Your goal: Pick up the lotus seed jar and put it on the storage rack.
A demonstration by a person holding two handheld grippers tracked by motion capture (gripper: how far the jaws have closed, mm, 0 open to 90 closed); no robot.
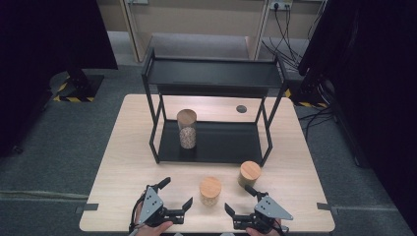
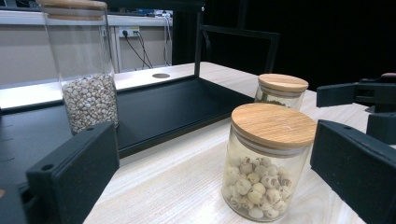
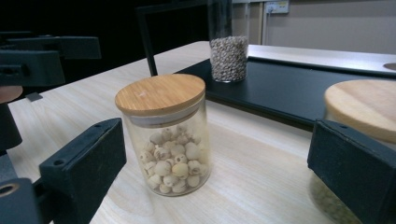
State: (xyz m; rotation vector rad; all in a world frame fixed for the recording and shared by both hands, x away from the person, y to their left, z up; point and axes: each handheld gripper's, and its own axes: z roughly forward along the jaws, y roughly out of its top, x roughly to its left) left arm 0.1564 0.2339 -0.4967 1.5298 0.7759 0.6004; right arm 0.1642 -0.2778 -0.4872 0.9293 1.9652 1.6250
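A short glass jar of pale round seeds (image 1: 210, 191) with a wooden lid stands near the table's front edge, between my two grippers. My left gripper (image 1: 177, 192) is open just left of it; in its own view the seed jar (image 2: 268, 163) stands a little ahead of the open jaws (image 2: 212, 154), untouched. On the jar's right, my right gripper (image 1: 238, 199) is also open, and the seed jar (image 3: 163, 135) sits ahead of its left jaw. A second short jar (image 1: 249, 173) with greenish contents stands behind the right gripper's right jaw (image 3: 359, 107).
A black two-tier rack (image 1: 211, 73) stands mid-table. A tall lidded jar of small grains (image 1: 187, 129) is on the left of its lower shelf (image 1: 226, 142). A cable hole (image 1: 241, 108) lies behind. Bare tabletop (image 1: 128, 162) lies left of the rack.
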